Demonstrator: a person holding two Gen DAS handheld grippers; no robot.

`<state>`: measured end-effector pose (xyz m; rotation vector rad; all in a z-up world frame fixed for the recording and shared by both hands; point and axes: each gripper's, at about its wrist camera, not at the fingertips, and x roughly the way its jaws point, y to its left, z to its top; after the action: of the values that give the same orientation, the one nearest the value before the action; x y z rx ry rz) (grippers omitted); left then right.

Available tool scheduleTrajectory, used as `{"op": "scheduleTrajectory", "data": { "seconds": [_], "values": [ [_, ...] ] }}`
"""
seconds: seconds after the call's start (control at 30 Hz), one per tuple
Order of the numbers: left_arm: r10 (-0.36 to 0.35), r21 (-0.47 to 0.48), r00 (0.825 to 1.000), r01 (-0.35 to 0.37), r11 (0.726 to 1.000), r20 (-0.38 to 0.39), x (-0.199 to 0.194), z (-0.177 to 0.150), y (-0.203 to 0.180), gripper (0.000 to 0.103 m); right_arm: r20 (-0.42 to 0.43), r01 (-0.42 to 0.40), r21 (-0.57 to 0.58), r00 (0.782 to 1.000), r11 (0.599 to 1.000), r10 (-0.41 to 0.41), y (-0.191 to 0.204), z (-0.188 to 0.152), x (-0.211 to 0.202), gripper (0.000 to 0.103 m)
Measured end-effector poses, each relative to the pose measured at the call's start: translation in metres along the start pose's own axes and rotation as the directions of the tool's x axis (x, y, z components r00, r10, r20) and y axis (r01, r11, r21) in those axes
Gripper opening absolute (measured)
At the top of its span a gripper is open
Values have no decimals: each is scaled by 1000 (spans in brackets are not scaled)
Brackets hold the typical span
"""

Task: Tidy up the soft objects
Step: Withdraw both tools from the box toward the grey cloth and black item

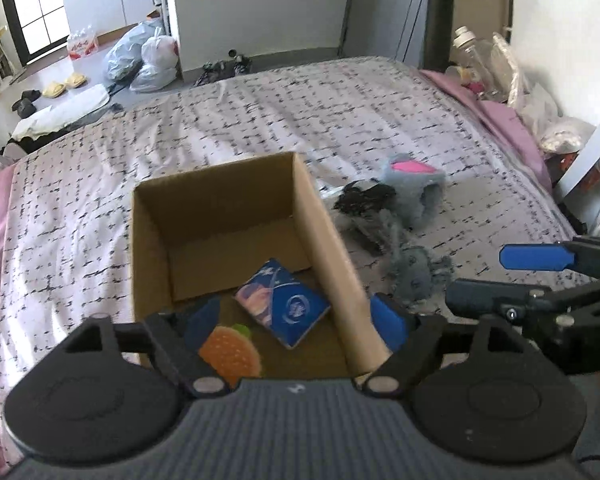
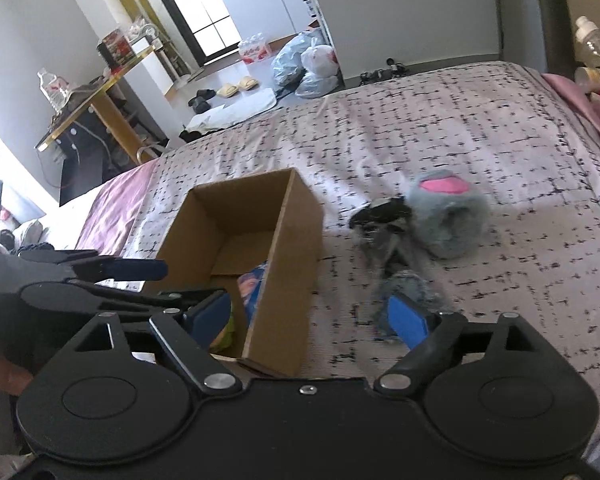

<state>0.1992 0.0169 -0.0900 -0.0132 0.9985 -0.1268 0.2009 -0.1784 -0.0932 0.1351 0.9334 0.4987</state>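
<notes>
Both grippers, left [image 1: 296,316] and right [image 2: 308,316], spread wide, holding nothing, above box [image 1: 320,216] on bed [image 1: 100,200]; packet [image 1: 284,304] inside, grey plush [image 2: 448,220] beside

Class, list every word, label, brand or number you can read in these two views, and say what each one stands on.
"D": lone white letter on the right gripper, cut off by the picture's edge.
Blue packet in the cardboard box: round white logo, too blurred to read.
Red-labelled bottle pack on the floor: print too small to read.
</notes>
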Motion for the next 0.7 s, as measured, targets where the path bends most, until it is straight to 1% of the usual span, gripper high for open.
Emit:
{"op": "scheduleTrajectory", "data": {
  "seconds": [0.03, 0.1, 0.17, 0.27, 0.37, 0.5, 0.6, 0.7],
  "values": [
    [3, 1, 1000, -3, 1000, 3, -1, 0, -3, 90, 3, 0, 4, 1000, 1000, 0, -4, 0, -2, 94],
    [13, 7, 1000, -14, 1000, 20, -2, 0, -10, 98, 16, 2, 13, 1000, 1000, -2, -12, 0, -8, 98],
    [0, 13, 999, 0, 1000, 39, -5, 0, -16, 103, 25, 12, 20, 1000, 1000, -13, -20, 0, -13, 98],
    [-19, 19, 999, 18, 1000, 46, -7, 0, -25, 103, 34, 24, 39, 999, 999, -25, -34, -1, -20, 99],
    [-62, 22, 997, 61, 998, 45, -9, 0, -33, 103, 37, 36, 47, 999, 998, -37, -47, -3, -25, 100],
    [-44, 44, 996, 41, 998, 73, -10, -1, -46, 103, 45, 42, 43, 998, 998, -44, -58, -6, -31, 101],
    [-24, 75, 998, 20, 997, 58, -8, 0, -54, 103, 50, 44, 36, 998, 998, -46, -65, -9, -35, 101],
    [-55, 71, 998, 52, 996, 31, -6, 2, -59, 103, 50, 52, 34, 997, 998, -53, -72, -11, -38, 101]
  ]
}}
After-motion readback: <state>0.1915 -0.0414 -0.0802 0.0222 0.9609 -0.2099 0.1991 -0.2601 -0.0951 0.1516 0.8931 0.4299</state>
